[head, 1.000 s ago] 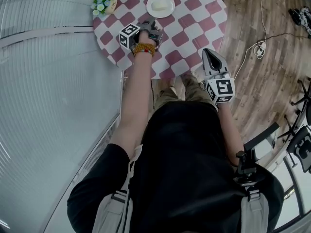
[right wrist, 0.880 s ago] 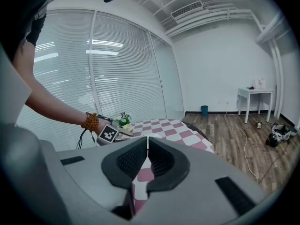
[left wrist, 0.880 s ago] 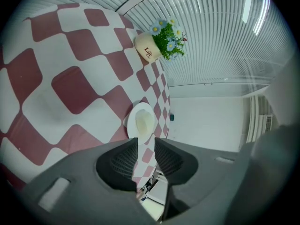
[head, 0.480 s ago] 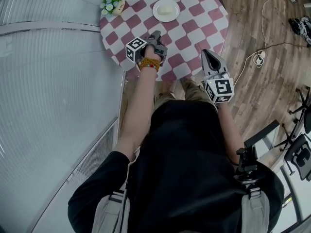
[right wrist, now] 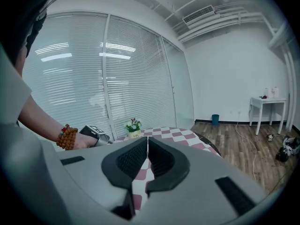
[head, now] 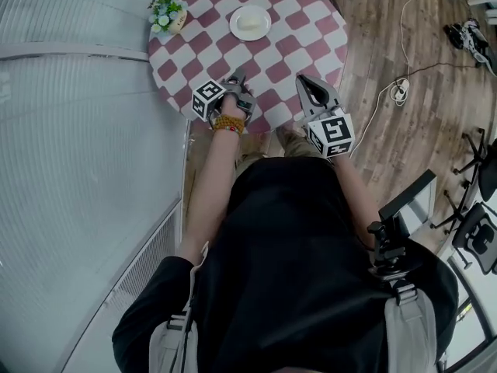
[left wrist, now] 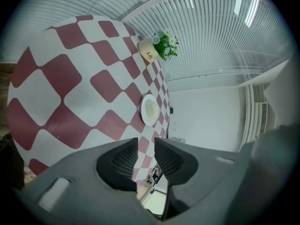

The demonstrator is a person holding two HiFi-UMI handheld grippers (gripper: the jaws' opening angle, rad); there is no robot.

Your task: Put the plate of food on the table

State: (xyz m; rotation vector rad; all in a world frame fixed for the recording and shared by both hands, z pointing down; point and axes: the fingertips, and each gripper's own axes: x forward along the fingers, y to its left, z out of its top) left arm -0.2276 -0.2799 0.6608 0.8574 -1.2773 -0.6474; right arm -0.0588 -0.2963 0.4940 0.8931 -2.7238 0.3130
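The plate [head: 250, 22] sits on the tabletop's [head: 299, 33] far side, well apart from both empty tools. The left tool [head: 237, 78] is narrowly parted, the right tool [head: 305, 81] pressed together. Bumping the tabletop's edge could jolt the plate.

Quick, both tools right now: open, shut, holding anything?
Left tool: jaws slightly apart, nothing between them.
Right tool: jaws together, holding nothing.

An office-like room: slatted blinds [right wrist: 131, 69] on glass walls, wood-plank floor [head: 419, 68], office chair [head: 481, 243], trailing cables [head: 399, 92].
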